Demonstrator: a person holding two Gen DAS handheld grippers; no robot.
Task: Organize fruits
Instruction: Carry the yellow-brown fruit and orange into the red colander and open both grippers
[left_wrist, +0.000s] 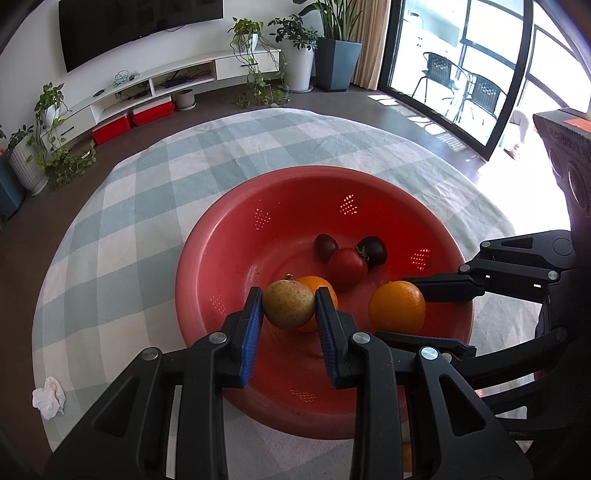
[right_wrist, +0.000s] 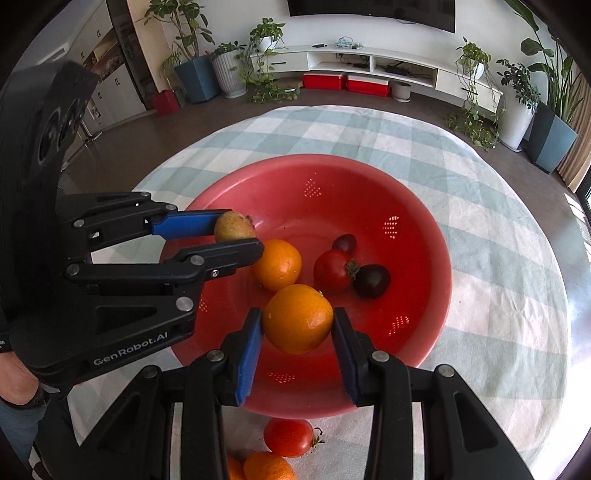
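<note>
A red colander bowl (left_wrist: 207, 258) (right_wrist: 428, 236) sits on the checked cloth. My left gripper (left_wrist: 289, 306) (right_wrist: 236, 232) is shut on a yellow-brown round fruit (left_wrist: 288, 304) (right_wrist: 233, 226) and holds it over the bowl's near side. My right gripper (right_wrist: 297, 319) (left_wrist: 400, 308) is shut on an orange (right_wrist: 297, 318) (left_wrist: 397, 306) above the bowl. Inside the bowl lie another orange (right_wrist: 277, 264) (left_wrist: 321, 284), a red tomato (right_wrist: 332, 271) (left_wrist: 347, 264) and two dark plum-like fruits (right_wrist: 371, 280) (left_wrist: 325, 245).
On the cloth in front of the bowl lie a red tomato (right_wrist: 288, 437) and oranges (right_wrist: 267, 467). A crumpled tissue (left_wrist: 48, 397) lies at the cloth's left edge. Potted plants, a TV shelf and a glass door stand beyond the table.
</note>
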